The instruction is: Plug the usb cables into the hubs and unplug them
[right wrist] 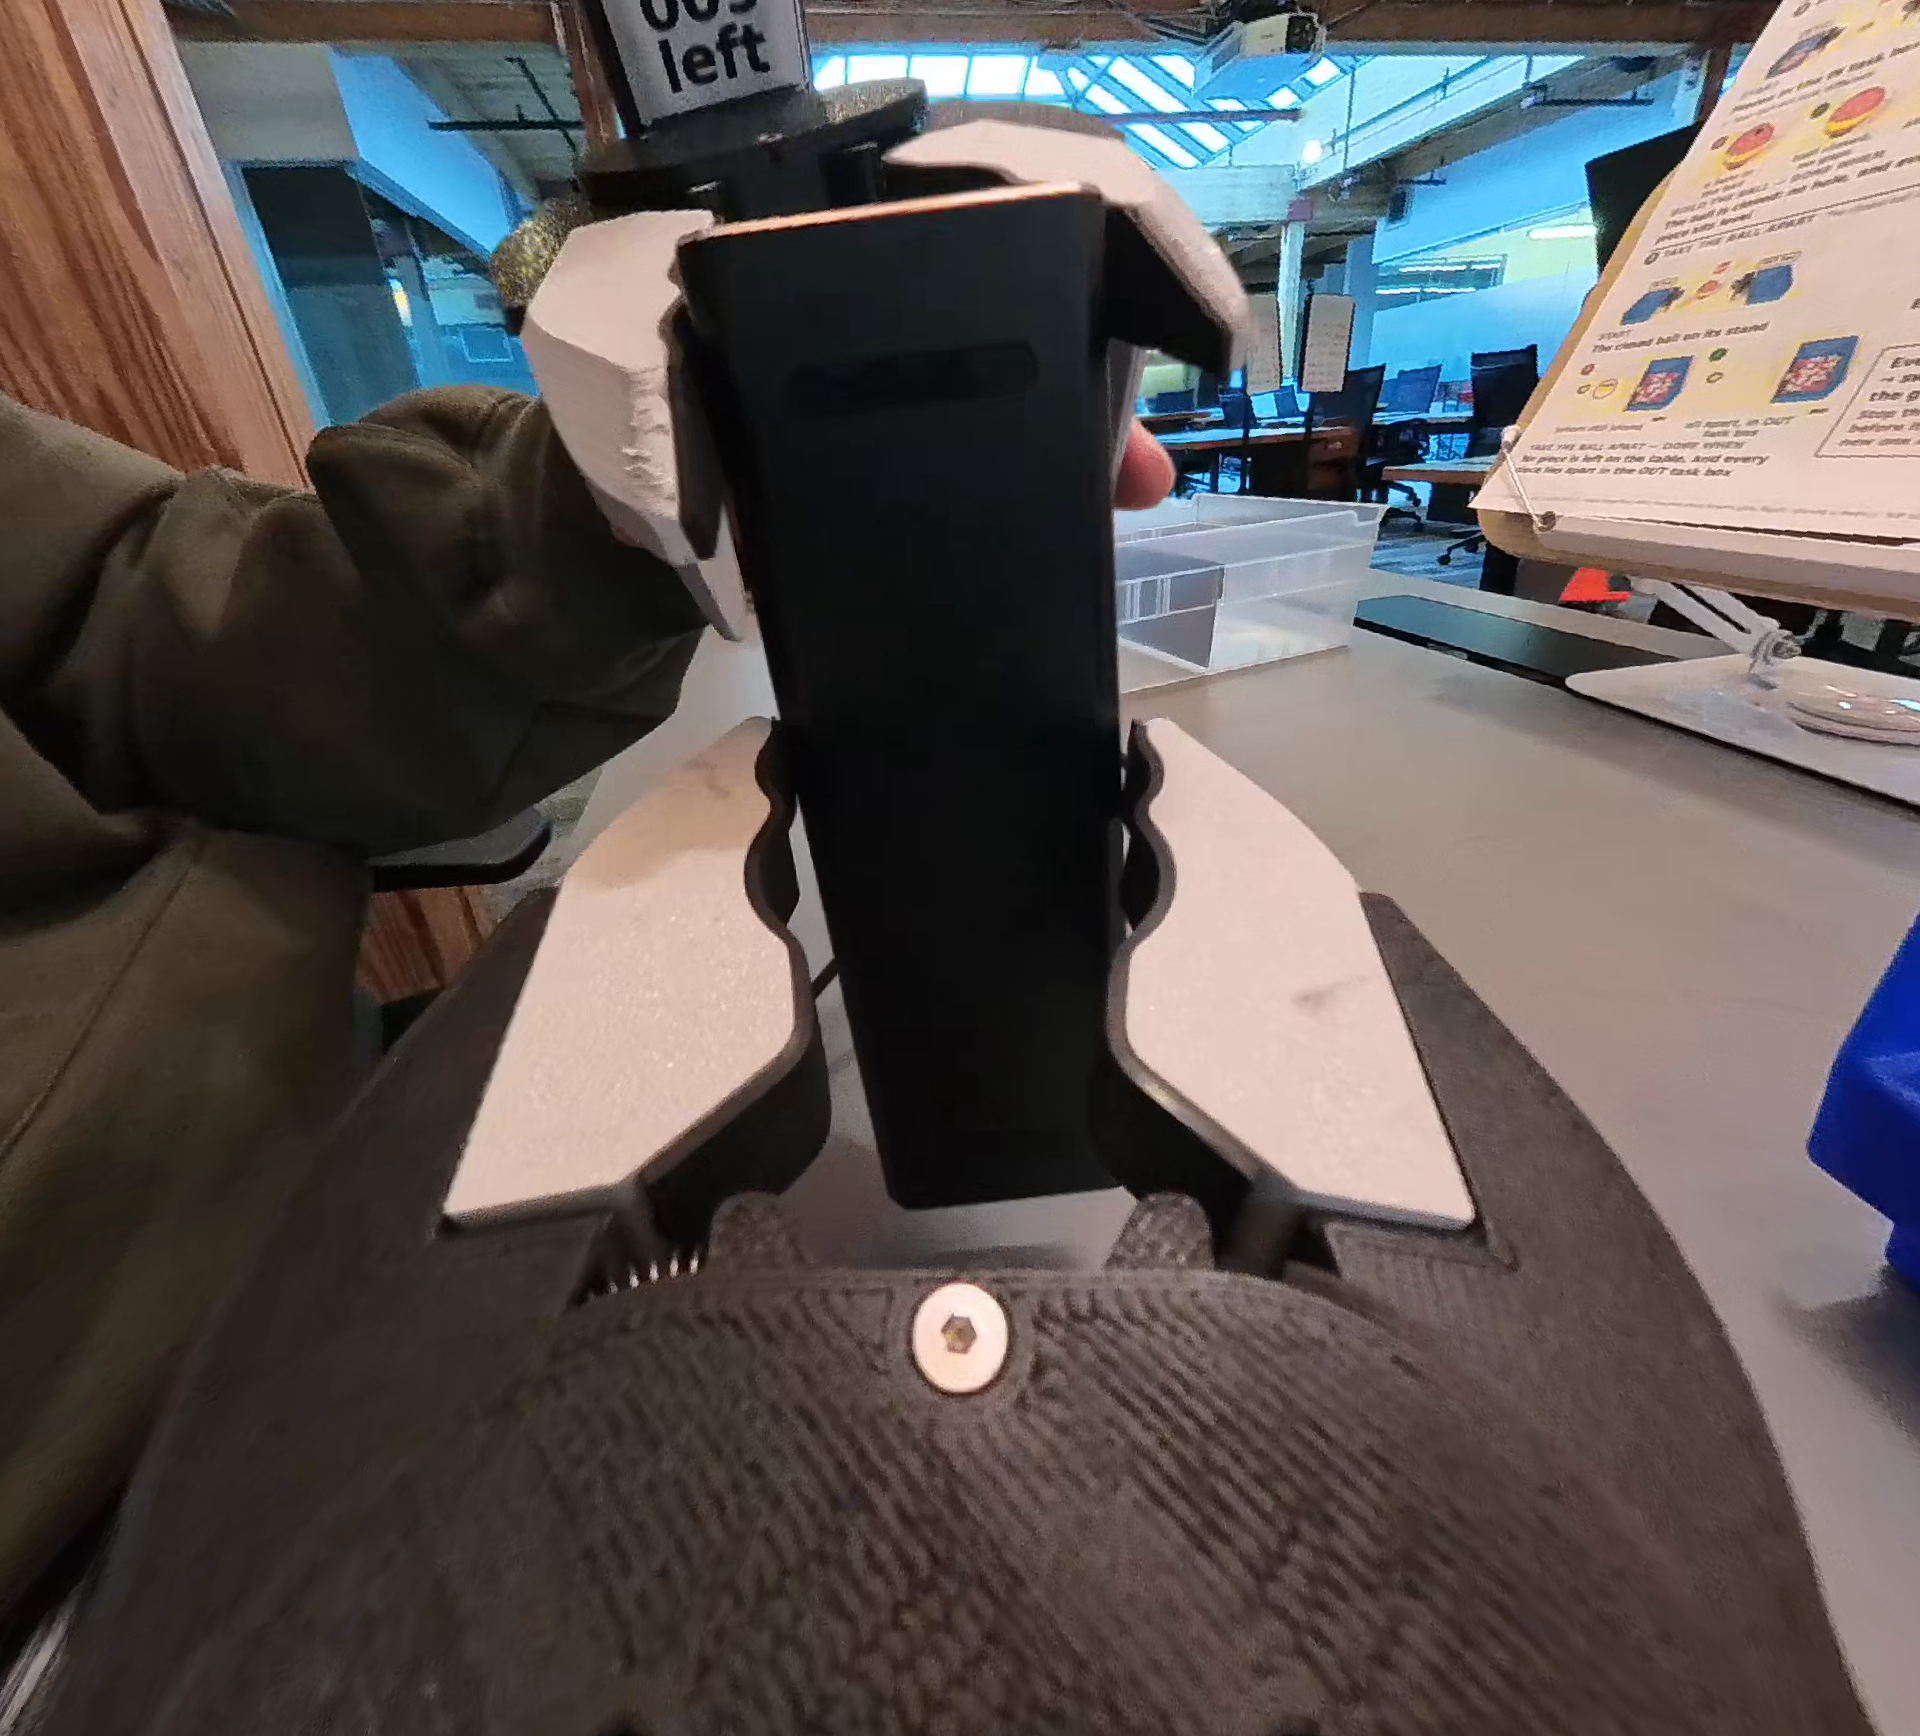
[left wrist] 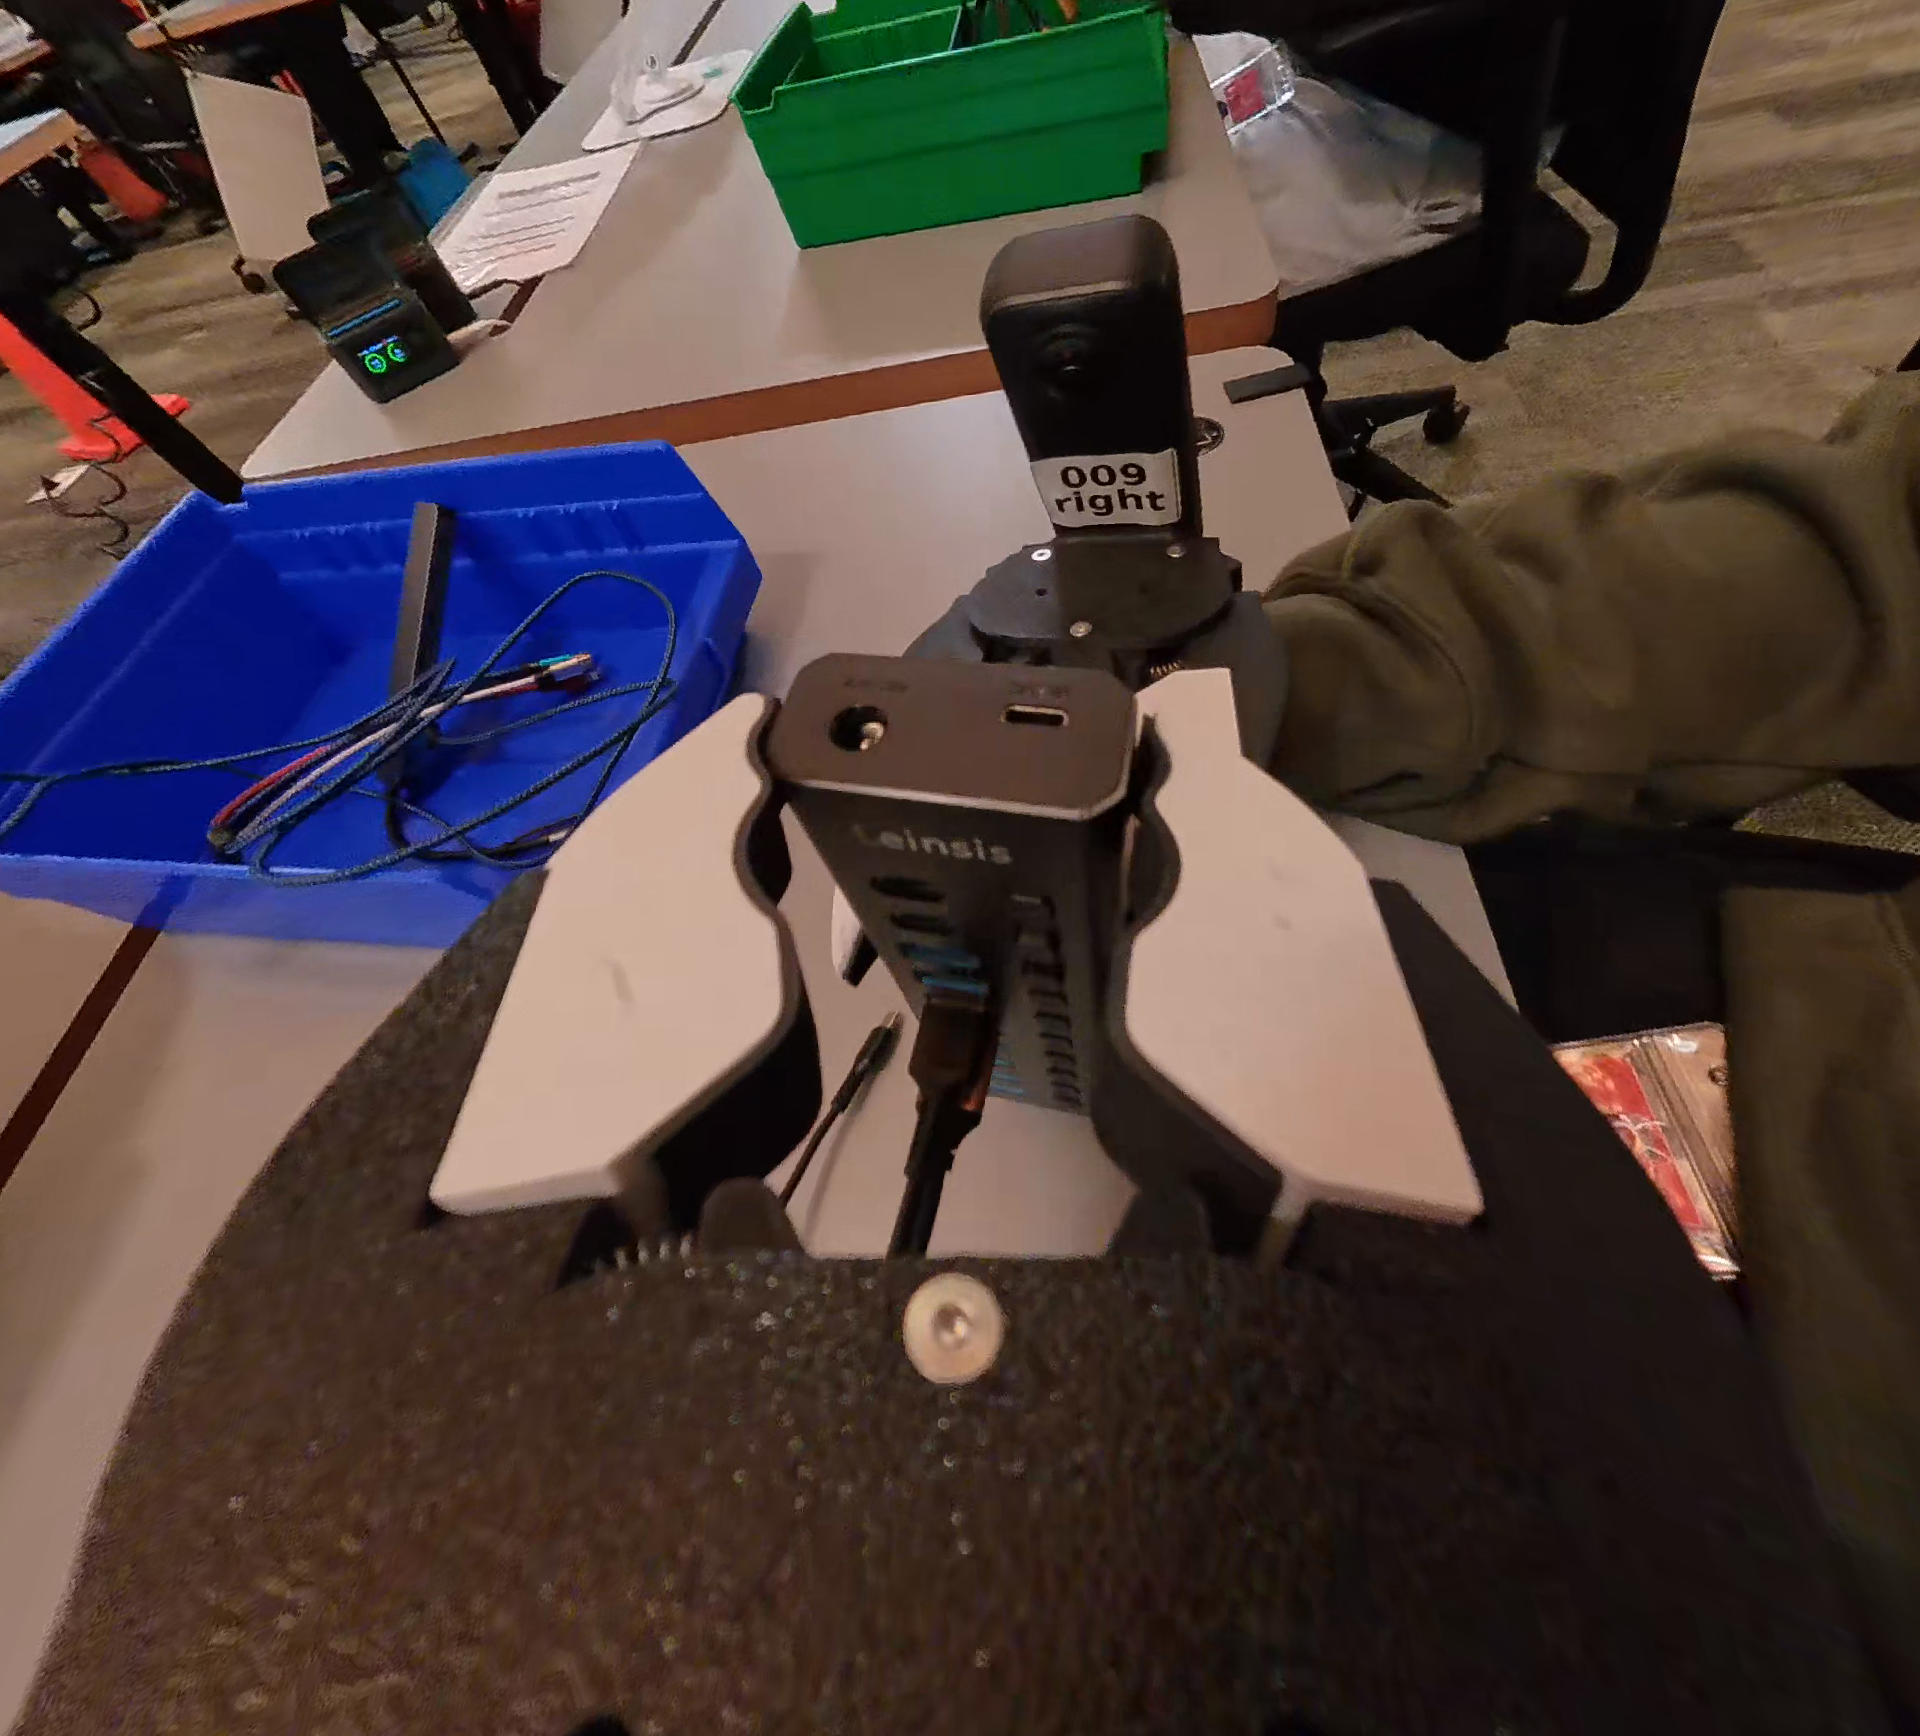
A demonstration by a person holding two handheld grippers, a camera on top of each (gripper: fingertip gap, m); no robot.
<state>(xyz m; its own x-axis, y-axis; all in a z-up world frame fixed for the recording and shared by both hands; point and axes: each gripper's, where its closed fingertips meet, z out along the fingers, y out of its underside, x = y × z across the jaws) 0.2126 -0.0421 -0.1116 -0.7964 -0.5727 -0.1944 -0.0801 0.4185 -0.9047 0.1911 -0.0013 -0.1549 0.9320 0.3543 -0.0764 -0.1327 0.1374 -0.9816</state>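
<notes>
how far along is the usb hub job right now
Done: one cable sits plugged into the hub. In hand: both grippers clamp that hub, the left gripper near its top and the right gripper from the back side. Left: several loose cables and a second hub lie in the blue bin, not plugged in; the plugged cable is not yet pulled out.
</notes>
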